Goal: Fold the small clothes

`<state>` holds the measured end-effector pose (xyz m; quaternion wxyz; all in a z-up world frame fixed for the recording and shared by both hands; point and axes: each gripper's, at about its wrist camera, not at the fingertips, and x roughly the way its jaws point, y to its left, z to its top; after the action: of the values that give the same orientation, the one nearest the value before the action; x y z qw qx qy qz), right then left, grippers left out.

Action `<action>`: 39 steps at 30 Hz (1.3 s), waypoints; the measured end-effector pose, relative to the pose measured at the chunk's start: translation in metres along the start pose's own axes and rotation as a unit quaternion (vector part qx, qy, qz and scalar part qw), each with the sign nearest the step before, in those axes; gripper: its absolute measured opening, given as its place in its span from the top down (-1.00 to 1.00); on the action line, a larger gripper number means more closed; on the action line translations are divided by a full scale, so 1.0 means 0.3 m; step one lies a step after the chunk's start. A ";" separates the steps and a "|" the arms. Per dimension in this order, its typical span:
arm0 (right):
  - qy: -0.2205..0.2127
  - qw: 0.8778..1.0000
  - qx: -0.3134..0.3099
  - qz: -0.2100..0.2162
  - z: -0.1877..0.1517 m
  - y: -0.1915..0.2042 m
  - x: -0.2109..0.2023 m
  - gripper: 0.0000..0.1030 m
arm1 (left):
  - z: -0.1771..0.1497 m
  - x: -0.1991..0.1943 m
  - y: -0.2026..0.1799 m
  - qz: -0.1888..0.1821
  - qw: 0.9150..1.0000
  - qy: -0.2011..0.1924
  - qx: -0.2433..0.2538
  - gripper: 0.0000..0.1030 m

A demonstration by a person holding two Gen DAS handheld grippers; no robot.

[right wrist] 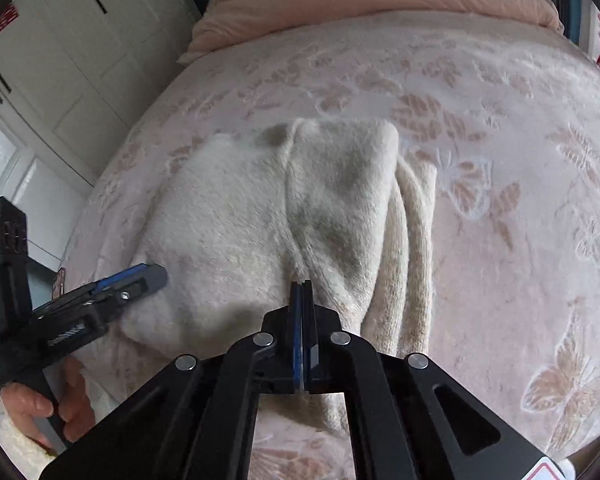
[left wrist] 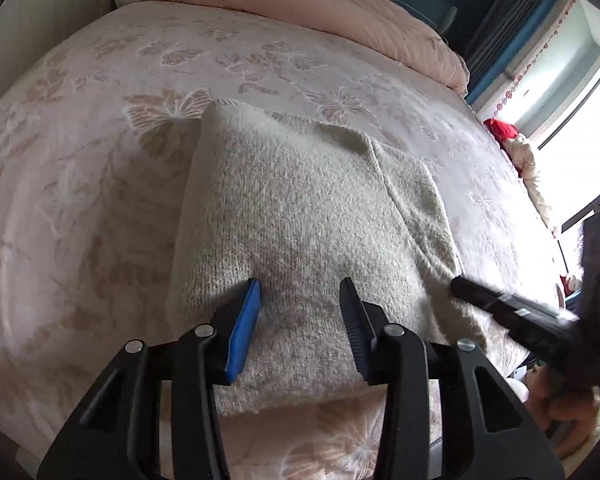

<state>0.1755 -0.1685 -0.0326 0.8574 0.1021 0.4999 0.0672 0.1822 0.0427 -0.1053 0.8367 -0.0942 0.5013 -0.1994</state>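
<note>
The bed [left wrist: 100,184] in its floral cover took up most of the view, pink duvet [left wrist: 300,12] bunched at the far end. Mid-bed lay the cream knit sweater [left wrist: 292,208], already folded into a rough block w/ one flap doubled over on its right side. Left gripper [left wrist: 300,292] hovered over the near hem, fingers spread wide, nothing between them. Right gripper [right wrist: 302,282] had its fingers pressed together at the near edge (whether any knit was pinched, couldn't tell). Best approach, imo: grab both near corners level, lift evenly, lay the fold square.
</note>
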 end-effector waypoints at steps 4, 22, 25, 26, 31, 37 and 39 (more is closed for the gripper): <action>0.070 0.997 -0.015 -0.032 -0.046 -0.046 0.146 1.00 | -0.018 0.009 -0.003 0.006 1.000 0.006 0.012 0.23; -0.056 0.996 0.031 -0.060 -0.186 0.056 -0.242 0.79 | -0.139 -0.237 -0.197 0.137 0.986 -0.050 0.085 -0.39; -0.052 0.996 0.043 -0.056 -0.230 0.052 -0.253 0.79 | -0.172 -0.258 -0.227 0.148 0.983 -0.056 0.096 -0.39; -0.051 0.996 0.042 -0.057 -0.244 0.054 -0.258 0.78 | -0.186 -0.262 -0.235 0.154 0.982 -0.057 0.098 -0.39; -0.055 0.996 0.039 -0.061 -0.293 0.058 -0.281 0.62 | -0.246 -0.284 -0.251 0.153 0.982 -0.063 0.087 -0.41; -0.077 0.991 0.029 -0.103 -0.370 0.056 -0.309 0.44 | -0.326 -0.299 -0.279 0.161 0.979 -0.088 0.084 -0.41; -0.081 0.989 0.022 -0.119 -0.403 0.057 -0.306 0.41 | -0.356 -0.291 -0.281 0.160 0.979 -0.089 0.085 -0.41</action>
<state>0.0248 -0.1589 -0.0090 0.8946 0.0662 0.4384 -0.0550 0.0321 0.0083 -0.0565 0.9040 0.0417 0.4146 -0.0958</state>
